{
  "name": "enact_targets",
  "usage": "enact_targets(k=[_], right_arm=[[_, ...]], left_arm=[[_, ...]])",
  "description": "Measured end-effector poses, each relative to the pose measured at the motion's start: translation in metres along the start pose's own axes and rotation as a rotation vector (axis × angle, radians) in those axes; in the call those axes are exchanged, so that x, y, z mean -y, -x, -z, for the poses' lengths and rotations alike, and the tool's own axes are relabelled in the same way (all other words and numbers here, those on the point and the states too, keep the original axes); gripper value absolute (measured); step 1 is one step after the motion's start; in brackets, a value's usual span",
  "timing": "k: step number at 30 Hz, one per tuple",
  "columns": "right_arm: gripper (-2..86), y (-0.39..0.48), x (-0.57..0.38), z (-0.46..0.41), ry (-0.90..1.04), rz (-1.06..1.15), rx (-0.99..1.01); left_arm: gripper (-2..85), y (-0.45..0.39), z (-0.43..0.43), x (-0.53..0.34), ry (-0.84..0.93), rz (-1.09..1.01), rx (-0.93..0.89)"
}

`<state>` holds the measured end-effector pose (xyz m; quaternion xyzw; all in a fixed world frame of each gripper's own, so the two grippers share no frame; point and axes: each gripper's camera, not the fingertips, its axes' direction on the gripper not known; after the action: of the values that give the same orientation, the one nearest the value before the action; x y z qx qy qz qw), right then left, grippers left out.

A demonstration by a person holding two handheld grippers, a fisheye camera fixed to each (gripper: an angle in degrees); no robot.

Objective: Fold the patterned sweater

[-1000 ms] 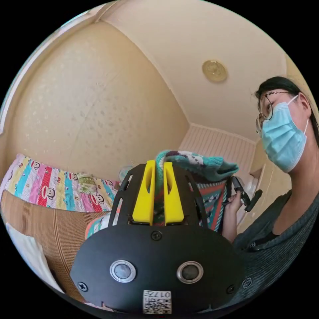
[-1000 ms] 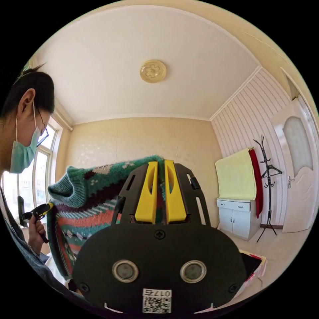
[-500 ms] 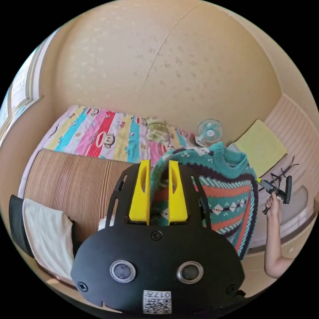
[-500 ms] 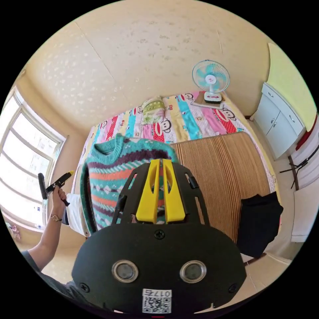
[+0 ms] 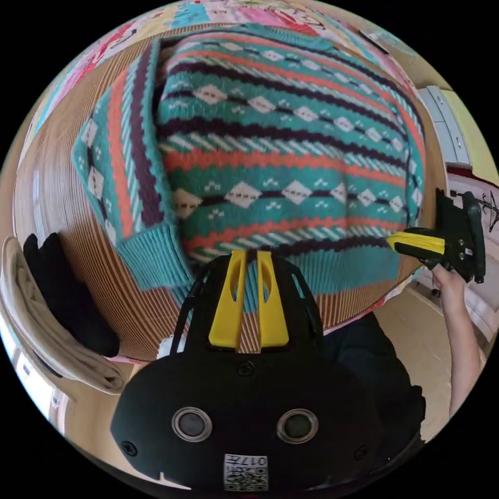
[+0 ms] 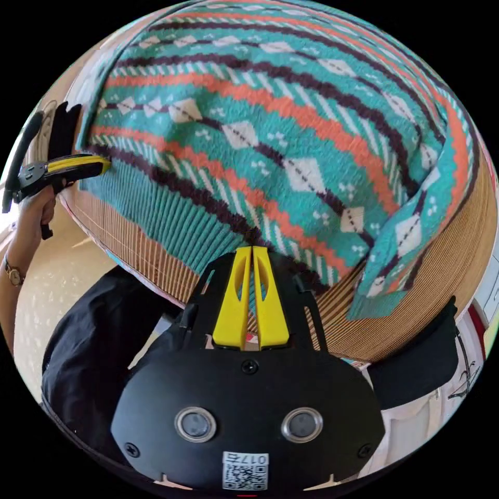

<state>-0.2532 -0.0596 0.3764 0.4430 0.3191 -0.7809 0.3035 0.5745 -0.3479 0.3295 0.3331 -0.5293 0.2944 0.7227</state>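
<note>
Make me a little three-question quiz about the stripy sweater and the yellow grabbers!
1. True or false: the patterned sweater lies spread on the ribbed brown mat.
2. Which part of the sweater does each hand-held gripper pinch: A) the neck, B) the ribbed bottom hem, C) a cuff?
3. Fill in: the sleeve seen in the left gripper view lies folded ___ the body of the sweater.

Key
1. True.
2. B. The left hand-held gripper and the right hand-held gripper both have their jaws closed on the hem.
3. Over.
</note>
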Motion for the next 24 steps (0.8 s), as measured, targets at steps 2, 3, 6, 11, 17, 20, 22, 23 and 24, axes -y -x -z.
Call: enact_targets(k=[2,3,6,11,17,20,22,23,24], right_arm=[[0.4,0.012,-0.047,-0.009,-0.017,-0.013,-0.037],[0.4,0.014,-0.059,-0.013,-0.008,-0.016,-0.041],[0.4,0.020,-0.123,-0.035,0.076,-0.025,0.026],[0.4,-0.024,-0.235,-0.013,0.035,-0.236,0.306],[0.5,-0.067,-0.382,0.000,-0.044,-0.475,0.592],[0.5,-0.064,-0.452,0.002,-0.008,-0.528,0.556],[0.5,-0.058,-0.490,0.006,0.009,-0.553,0.518],[0.5,-0.054,-0.515,0.009,0.014,-0.567,0.501],[0.5,-0.052,-0.527,0.011,0.013,-0.573,0.495]], left_arm=[[-0.1,0.001,0.002,-0.042,-0.133,-0.015,-0.005],[-0.4,-0.002,-0.005,-0.067,-0.132,-0.033,0.001],[-0.7,-0.022,-0.028,-0.126,-0.043,-0.157,0.041],[0.4,-0.003,-0.003,-0.212,-0.117,-0.186,0.028],[12.9,0.103,0.041,-0.249,-0.259,0.010,0.097],[13.9,0.128,0.010,-0.229,-0.091,-0.040,0.012],[13.7,0.134,-0.001,-0.223,-0.031,-0.041,0.039],[13.3,0.139,0.001,-0.220,0.006,-0.042,0.051],[12.4,0.145,0.004,-0.218,0.049,-0.052,0.050]])
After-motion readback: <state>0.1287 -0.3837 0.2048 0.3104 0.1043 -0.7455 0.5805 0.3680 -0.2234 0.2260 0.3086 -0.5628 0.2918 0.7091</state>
